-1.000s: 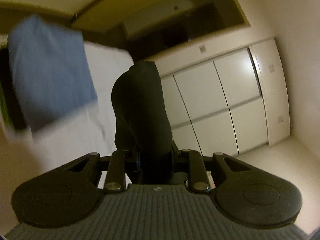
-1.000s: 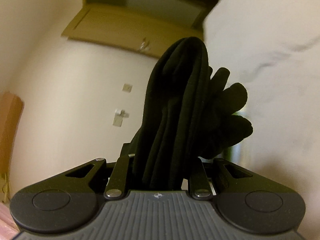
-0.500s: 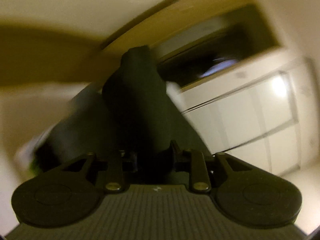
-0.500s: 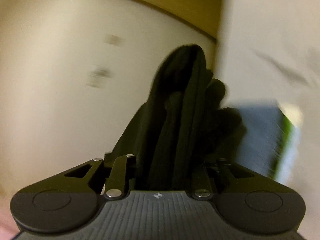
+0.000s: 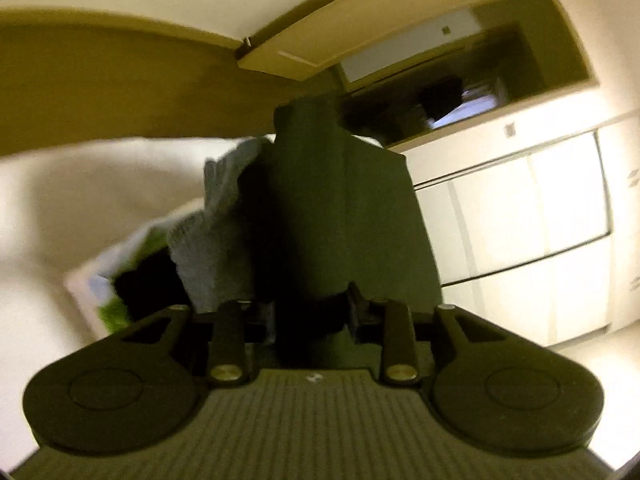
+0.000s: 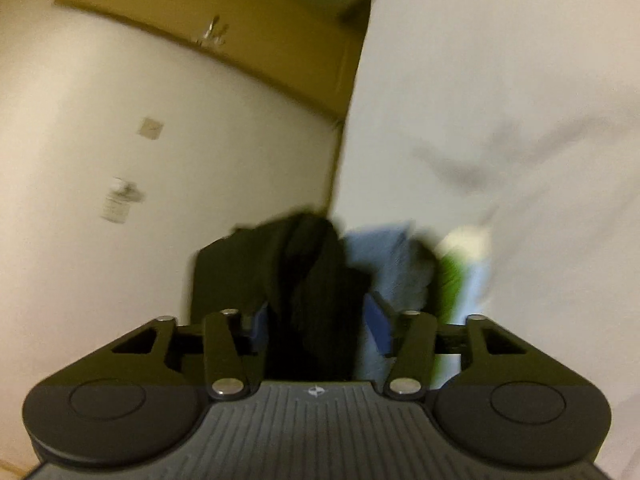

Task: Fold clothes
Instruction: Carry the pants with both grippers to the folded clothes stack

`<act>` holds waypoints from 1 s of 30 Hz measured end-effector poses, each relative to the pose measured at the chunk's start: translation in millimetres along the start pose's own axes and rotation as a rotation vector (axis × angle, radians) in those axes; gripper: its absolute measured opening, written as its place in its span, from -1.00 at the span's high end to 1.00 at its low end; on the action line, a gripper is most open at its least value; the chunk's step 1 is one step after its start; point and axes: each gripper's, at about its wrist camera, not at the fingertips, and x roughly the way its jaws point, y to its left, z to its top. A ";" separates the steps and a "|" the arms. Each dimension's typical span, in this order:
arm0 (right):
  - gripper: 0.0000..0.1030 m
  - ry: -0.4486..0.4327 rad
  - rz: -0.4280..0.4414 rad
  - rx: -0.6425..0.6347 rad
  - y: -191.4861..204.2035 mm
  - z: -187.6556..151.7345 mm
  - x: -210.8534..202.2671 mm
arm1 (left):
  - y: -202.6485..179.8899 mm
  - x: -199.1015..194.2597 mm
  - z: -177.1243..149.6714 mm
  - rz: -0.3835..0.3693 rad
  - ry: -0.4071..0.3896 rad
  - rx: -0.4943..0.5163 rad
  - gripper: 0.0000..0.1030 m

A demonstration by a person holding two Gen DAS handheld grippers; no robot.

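Two grippers each had the black garment (image 5: 344, 216) between their fingers. The left gripper (image 5: 312, 320) had just been easing apart, cloth still filling its gap, so I cannot tell whether it gripped. The right gripper (image 6: 316, 332) had just been opening, blue pads (image 6: 378, 330) clear of the cloth. At ten o'clock lay folded grey-blue clothes (image 5: 216, 224) on the white bed (image 5: 80, 200).

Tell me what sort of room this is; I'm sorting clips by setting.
Probably a bedroom: a wide white bed sheet with folded clothes stacked on it, white sliding closet doors along one wall, and an open high storage cupboard above them.
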 end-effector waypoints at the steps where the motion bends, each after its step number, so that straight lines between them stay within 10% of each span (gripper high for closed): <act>1: -0.07 -0.033 -0.052 -0.079 10.9 -8.3 -8.8 | -12.2 -4.8 0.5 0.051 -0.006 0.045 0.41; 6: -0.06 -0.193 -0.310 -0.529 69.8 -47.3 -43.7 | -100.0 -14.5 -7.8 0.339 -0.073 0.458 0.42; 11: -0.02 -0.155 -0.224 -0.649 90.7 -68.9 -26.5 | -143.9 29.7 -38.3 0.296 -0.056 0.801 0.42; 22: -0.02 -0.067 -0.170 -0.568 71.8 -44.9 34.3 | -137.6 116.6 1.4 0.402 0.002 0.799 0.61; 30: 0.04 -0.043 -0.143 -0.552 73.5 -37.5 48.0 | -181.6 131.0 24.5 0.234 0.003 0.863 0.60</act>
